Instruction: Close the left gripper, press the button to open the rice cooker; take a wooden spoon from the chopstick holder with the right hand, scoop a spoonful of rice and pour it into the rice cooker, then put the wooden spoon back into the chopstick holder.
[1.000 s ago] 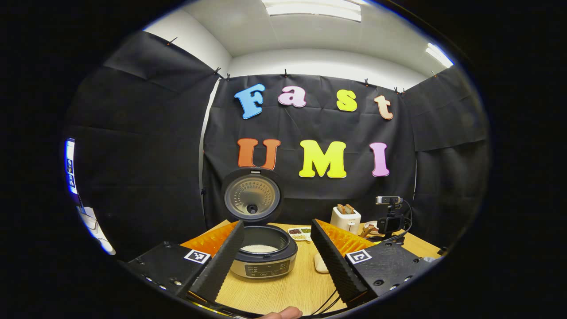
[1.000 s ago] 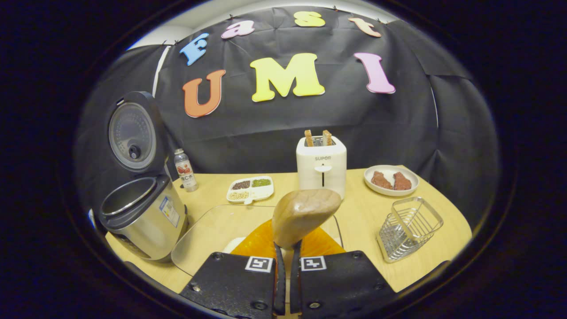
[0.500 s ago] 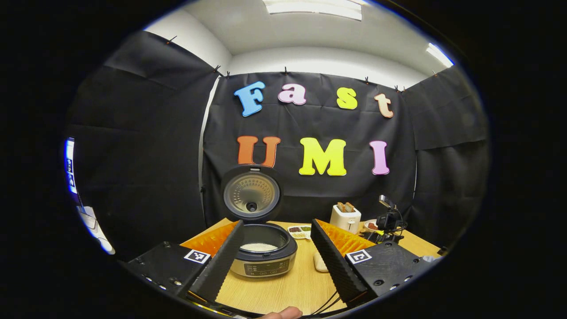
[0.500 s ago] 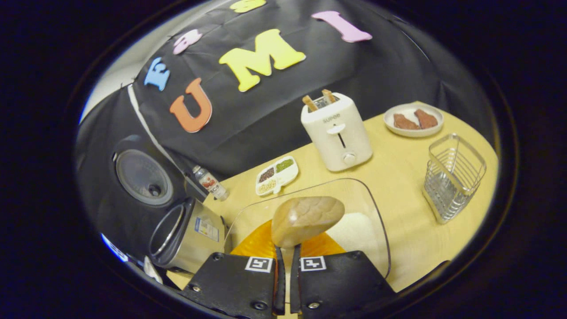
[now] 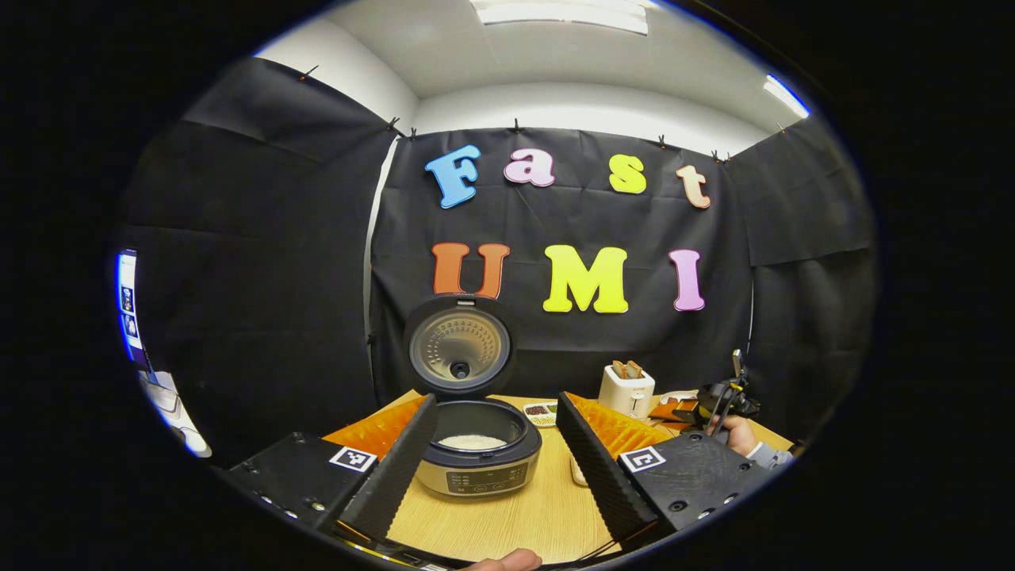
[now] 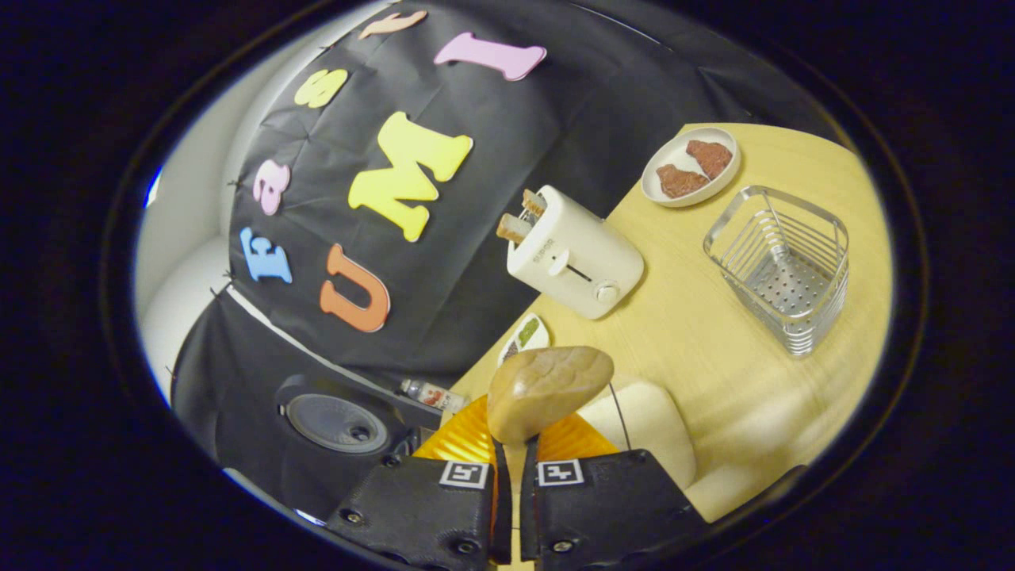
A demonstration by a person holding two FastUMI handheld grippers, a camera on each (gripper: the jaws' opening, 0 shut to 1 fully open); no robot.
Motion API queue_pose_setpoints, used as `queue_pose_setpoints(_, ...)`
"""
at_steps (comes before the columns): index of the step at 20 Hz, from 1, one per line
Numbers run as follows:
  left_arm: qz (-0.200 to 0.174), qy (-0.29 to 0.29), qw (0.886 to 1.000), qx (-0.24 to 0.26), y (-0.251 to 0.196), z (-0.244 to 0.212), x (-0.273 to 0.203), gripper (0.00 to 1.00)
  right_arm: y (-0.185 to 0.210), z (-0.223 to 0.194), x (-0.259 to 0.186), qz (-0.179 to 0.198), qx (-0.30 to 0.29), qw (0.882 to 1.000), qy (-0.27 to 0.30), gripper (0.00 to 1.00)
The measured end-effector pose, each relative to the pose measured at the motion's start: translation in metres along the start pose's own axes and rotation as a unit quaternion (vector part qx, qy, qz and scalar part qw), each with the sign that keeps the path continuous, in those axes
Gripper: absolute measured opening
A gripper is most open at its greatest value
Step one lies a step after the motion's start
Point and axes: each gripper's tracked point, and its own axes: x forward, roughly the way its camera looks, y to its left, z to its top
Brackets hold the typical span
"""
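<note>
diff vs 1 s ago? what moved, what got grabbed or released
The right gripper has rolled hard to one side: in the right gripper view the table, toaster and wire holder went from level to steeply tilted. It stays shut on the wooden spoon; nothing released. The left gripper stays open, almost unmoved, facing the rice cooker, whose lid is still up.
</note>
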Motion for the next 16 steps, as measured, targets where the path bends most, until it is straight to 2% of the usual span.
queue_pose_setpoints(4, 0.0, -0.004, 1.0, 0.007, -0.001, 0.003, -0.002, 0.96, 0.022, 0.012, -0.014, 0.066, 0.103, 0.992, -0.005, 0.09)
queue_pose_setpoints(5, 0.001, -0.004, 1.0, 0.009, 0.0, 0.004, -0.003, 0.96, 0.024, 0.013, -0.015, 0.083, 0.138, 0.987, -0.001, 0.06)
queue_pose_setpoints(6, 0.002, -0.005, 1.0, 0.011, -0.001, 0.005, -0.003, 0.96, 0.026, 0.012, -0.015, 0.096, 0.178, 0.979, 0.007, 0.09)
queue_pose_setpoints(8, 0.004, -0.007, 1.0, 0.012, 0.002, 0.006, -0.006, 0.96, 0.033, 0.008, -0.015, 0.12, 0.253, 0.96, 0.03, 0.09)
queue_pose_setpoints(10, 0.004, -0.009, 1.0, 0.009, 0.005, 0.008, -0.008, 0.96, 0.035, 0.005, -0.013, 0.124, 0.266, 0.955, 0.035, 0.09)
queue_pose_setpoints(12, 0.006, -0.011, 1.0, 0.006, 0.011, 0.01, -0.013, 0.96, 0.039, 0.003, -0.013, 0.116, 0.259, 0.958, 0.032, 0.08)
queue_pose_setpoints(16, 0.012, -0.017, 1.0, 0.005, 0.023, 0.013, -0.02, 0.96, 0.066, -0.002, -0.019, 0.13, 0.241, 0.961, 0.038, 0.09)
